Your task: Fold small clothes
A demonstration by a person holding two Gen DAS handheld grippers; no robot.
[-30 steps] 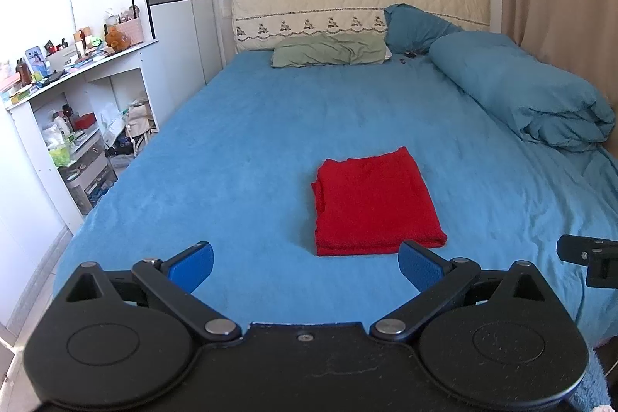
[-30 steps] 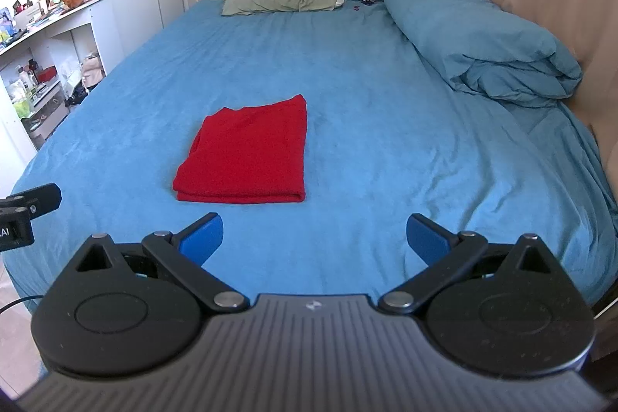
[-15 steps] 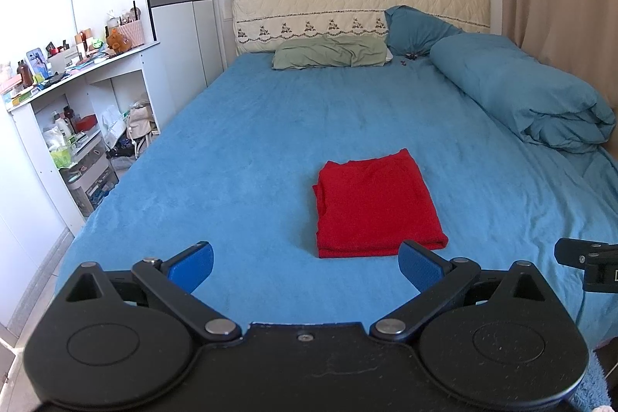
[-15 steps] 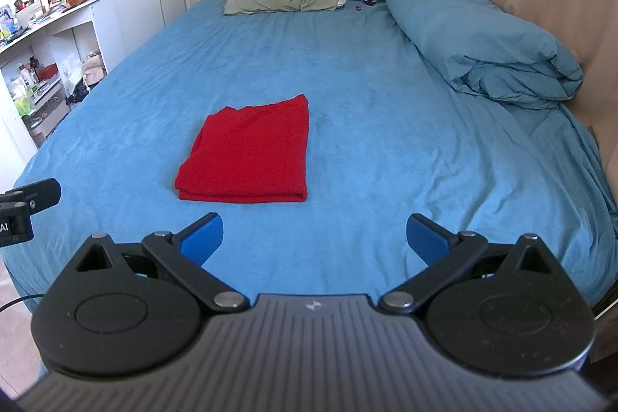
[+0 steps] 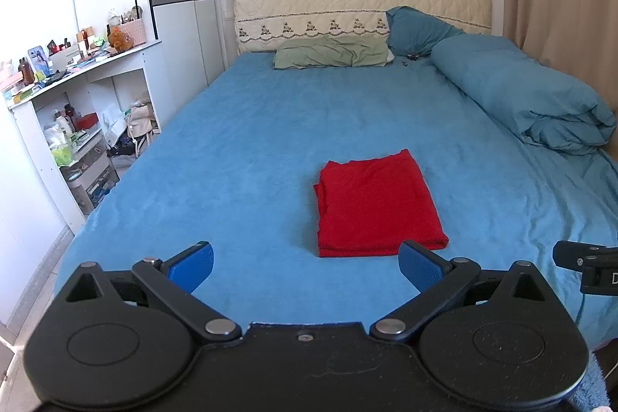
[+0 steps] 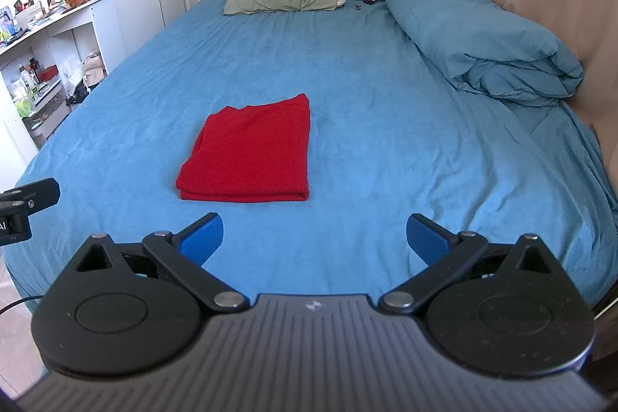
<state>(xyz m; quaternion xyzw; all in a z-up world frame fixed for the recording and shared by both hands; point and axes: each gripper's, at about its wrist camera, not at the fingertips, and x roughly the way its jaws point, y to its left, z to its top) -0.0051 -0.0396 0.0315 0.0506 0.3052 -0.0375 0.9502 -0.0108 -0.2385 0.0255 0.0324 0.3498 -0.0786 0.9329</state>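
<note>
The red garment (image 5: 376, 201) lies folded into a neat, slightly skewed rectangle on the blue bed sheet (image 5: 251, 149), a little right of centre in the left wrist view and left of centre in the right wrist view (image 6: 251, 151). Its near edge shows stacked layers, with a thicker fold running along the lower left corner. Nothing touches it.

The left gripper (image 5: 305, 265) hangs low in its frame with its blue fingers (image 5: 191, 265) spread wide and holding nothing; the right one of the pair sits just in front of the garment's near right corner in the picture. The right gripper (image 6: 314, 236) is likewise spread apart and empty, its fingers (image 6: 202, 236) in the lower part of the frame, short of the cloth. A part of each tool shows at the edge of the other's view.

The cloth looks light, soft and limp, likely a knit that will sag and slide open if lifted by one layer only. For a further fold or a move, the safest hold seems to be the near corners, pinching all layers together so the stack stays aligned. The plush sheet may drag on the bottom layer. Judging by its tidy shape, the folding looks nearly or fully done.

At the top of both frames are a green pillow (image 5: 332, 53) and a rolled blue duvet (image 5: 529, 99) at upper right.
</note>
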